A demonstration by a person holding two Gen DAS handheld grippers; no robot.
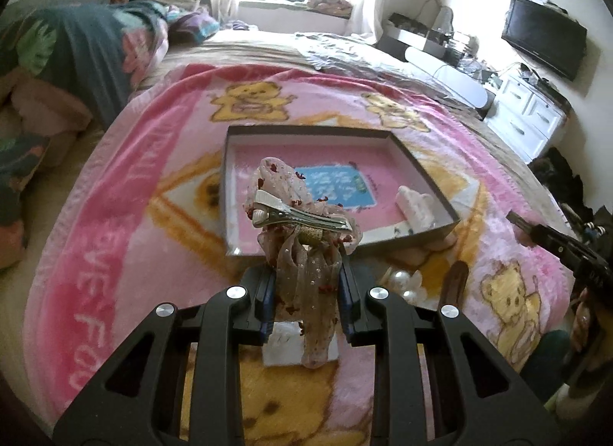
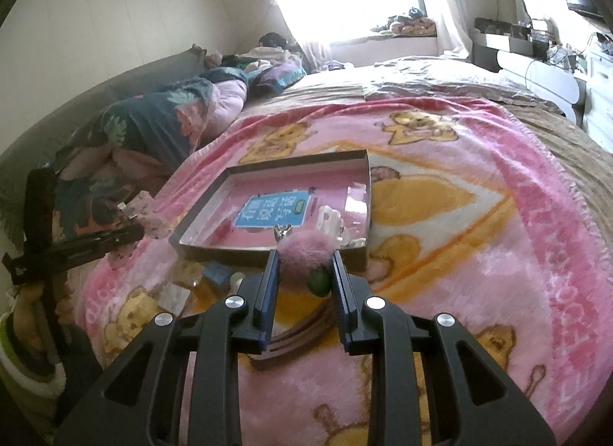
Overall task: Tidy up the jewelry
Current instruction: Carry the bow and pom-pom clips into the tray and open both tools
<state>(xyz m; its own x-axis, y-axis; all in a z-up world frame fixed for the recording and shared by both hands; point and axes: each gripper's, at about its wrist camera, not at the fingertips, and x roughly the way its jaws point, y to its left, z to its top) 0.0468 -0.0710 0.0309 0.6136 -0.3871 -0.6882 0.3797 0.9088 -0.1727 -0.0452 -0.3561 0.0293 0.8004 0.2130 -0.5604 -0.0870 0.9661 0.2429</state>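
My left gripper [image 1: 306, 273] is shut on a sheer beige ribbon bow hair clip [image 1: 302, 212] with a silver alligator clip, held above the near edge of the shallow pink-lined box [image 1: 230, 185]. My right gripper [image 2: 304, 254] is shut on a pink fluffy pom-pom hair clip [image 2: 304, 252], just in front of the box's near wall [image 2: 230, 254]. A white clip [image 1: 415, 206] lies in the box's right corner; it also shows in the right wrist view [image 2: 331, 222].
The box sits on a pink bear blanket [image 1: 134, 197] on a bed. White pearls [image 1: 406, 283] and a brown hair clip [image 1: 454, 285] lie on the blanket near the box. A brown hairband [image 2: 295, 335] and green bead [image 2: 320, 283] lie under my right gripper. Bedding piles at left.
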